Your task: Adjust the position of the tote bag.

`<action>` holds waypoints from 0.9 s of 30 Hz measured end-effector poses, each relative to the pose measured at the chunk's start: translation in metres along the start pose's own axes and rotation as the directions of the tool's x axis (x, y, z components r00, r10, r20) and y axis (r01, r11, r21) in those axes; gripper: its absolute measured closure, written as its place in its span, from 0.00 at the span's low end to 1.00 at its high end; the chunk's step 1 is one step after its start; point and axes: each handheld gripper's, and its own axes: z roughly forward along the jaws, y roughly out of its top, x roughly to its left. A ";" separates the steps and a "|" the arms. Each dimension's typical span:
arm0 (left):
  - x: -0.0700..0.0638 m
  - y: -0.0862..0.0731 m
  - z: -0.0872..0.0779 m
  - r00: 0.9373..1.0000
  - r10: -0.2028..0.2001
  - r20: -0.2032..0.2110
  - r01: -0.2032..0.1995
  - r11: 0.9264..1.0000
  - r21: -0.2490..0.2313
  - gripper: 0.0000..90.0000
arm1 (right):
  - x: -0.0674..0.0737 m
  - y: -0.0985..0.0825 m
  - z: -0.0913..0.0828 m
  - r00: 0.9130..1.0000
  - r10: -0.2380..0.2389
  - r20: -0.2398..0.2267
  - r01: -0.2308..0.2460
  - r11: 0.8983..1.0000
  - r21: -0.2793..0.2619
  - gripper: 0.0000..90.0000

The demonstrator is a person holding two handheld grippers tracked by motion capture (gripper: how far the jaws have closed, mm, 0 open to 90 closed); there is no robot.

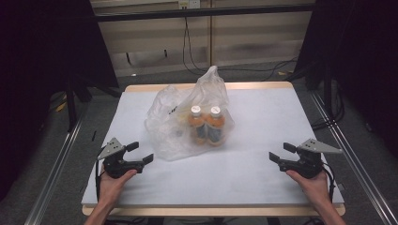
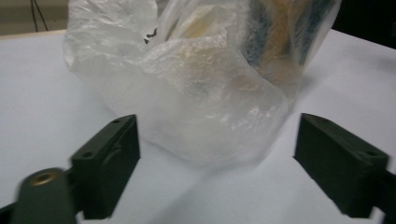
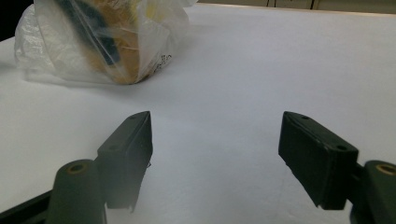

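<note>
- High view: a clear plastic bag [image 1: 187,124] stands near the middle of the white table [image 1: 263,178], its top bunched into a peak.
- Inside it two bottles [image 1: 205,123] with white caps and orange contents stand upright, side by side and touching.
- The left gripper [image 1: 140,153] is held near the table's front left, jaws spread wide with nothing between them, pointing toward the bag and just short of its lower left edge.
- The right gripper [image 1: 279,153] is held at the front right, jaws also wide and empty, pointing left toward the bag but well apart from it.
- Each gripper sits in a hand coming in from the bottom edge.
- Left gripper view: the bag [image 2: 196,88] is close in front of the jaws, crinkled and resting on the table [image 2: 37,93]; the jaws stand wide on either side of its near bulge without touching it. The orange and dark shapes of the bottles [image 2: 280,37] show blurred through the plastic at upper right.
- Right gripper view: the jaws are wide over bare table [image 3: 280,60]; the bag [image 3: 93,42] lies far off at upper left, with orange and dark shapes showing through it.
</note>
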 end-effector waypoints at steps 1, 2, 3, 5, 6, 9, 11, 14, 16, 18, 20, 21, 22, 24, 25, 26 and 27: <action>-0.001 0.000 0.000 1.000 0.005 0.003 -0.005 1.000 0.000 0.21 | 0.001 0.000 0.000 1.000 -0.001 0.007 0.001 1.000 0.003 0.30; -0.002 0.000 0.000 1.000 0.012 -0.008 -0.012 1.000 0.003 0.21 | 0.002 0.001 0.000 1.000 0.000 0.002 0.000 1.000 0.007 0.31; -0.003 0.001 0.001 1.000 0.015 -0.006 -0.015 1.000 0.003 0.21 | 0.002 0.001 0.000 1.000 0.006 -0.008 -0.006 1.000 0.010 0.33; -0.005 0.001 0.001 1.000 0.018 0.007 -0.018 1.000 0.005 0.22 | 0.003 0.003 0.001 1.000 0.009 -0.019 -0.009 1.000 0.012 0.35; -0.005 0.002 0.001 1.000 0.020 0.006 -0.020 1.000 0.008 0.22 | 0.004 0.005 0.002 1.000 0.005 -0.031 -0.005 1.000 0.015 0.36; -0.007 0.002 0.001 0.999 0.016 0.047 -0.016 1.000 0.002 0.26 | 0.007 0.010 0.005 0.997 0.018 -0.071 -0.016 0.999 0.032 0.38; -0.008 0.003 0.001 0.999 0.014 0.042 -0.014 1.000 0.009 0.27 | 0.013 0.015 0.007 0.997 0.001 -0.081 0.002 0.999 0.038 0.40; -0.010 0.005 0.002 0.998 0.026 0.056 -0.026 1.000 0.001 0.28 | 0.016 0.019 0.010 0.995 -0.010 -0.099 0.014 0.999 0.045 0.40; -0.010 0.008 0.003 0.997 0.026 0.070 -0.026 1.000 -0.003 0.29 | 0.018 0.022 0.012 0.994 -0.009 -0.110 0.015 0.999 0.049 0.40; -0.011 0.009 0.004 0.998 0.036 0.058 -0.037 0.999 0.012 0.32 | 0.020 0.026 0.015 0.993 -0.028 -0.115 0.034 0.998 0.054 0.40; -0.012 0.010 0.008 0.997 0.040 0.073 -0.042 0.999 0.026 0.32 | 0.021 0.029 0.019 0.993 -0.034 -0.117 0.041 0.998 0.055 0.40; -0.013 0.011 0.008 0.996 0.052 0.075 -0.054 0.998 0.037 0.33 | 0.021 0.032 0.020 0.991 -0.033 -0.131 0.041 0.998 0.057 0.41; -0.013 0.014 0.008 0.995 0.068 0.077 -0.072 0.996 0.044 0.33 | 0.023 0.035 0.021 0.990 -0.043 -0.131 0.051 0.997 0.056 0.41; -0.014 0.017 0.006 0.996 0.053 0.077 -0.056 0.998 0.031 0.34 | 0.025 0.042 0.023 0.989 -0.049 -0.139 0.056 0.997 0.049 0.42; -0.013 0.018 0.005 0.996 0.057 0.074 -0.059 0.998 0.036 0.35 | 0.025 0.045 0.025 0.989 -0.046 -0.144 0.052 0.998 0.040 0.43; -0.012 0.019 0.006 0.996 0.050 0.080 -0.053 0.998 0.032 0.36 | 0.026 0.048 0.026 0.988 -0.047 -0.144 0.053 0.998 0.038 0.44; -0.011 0.021 0.007 0.995 0.053 0.081 -0.056 0.998 0.036 0.36 | 0.027 0.051 0.028 0.987 -0.046 -0.152 0.052 0.998 0.036 0.44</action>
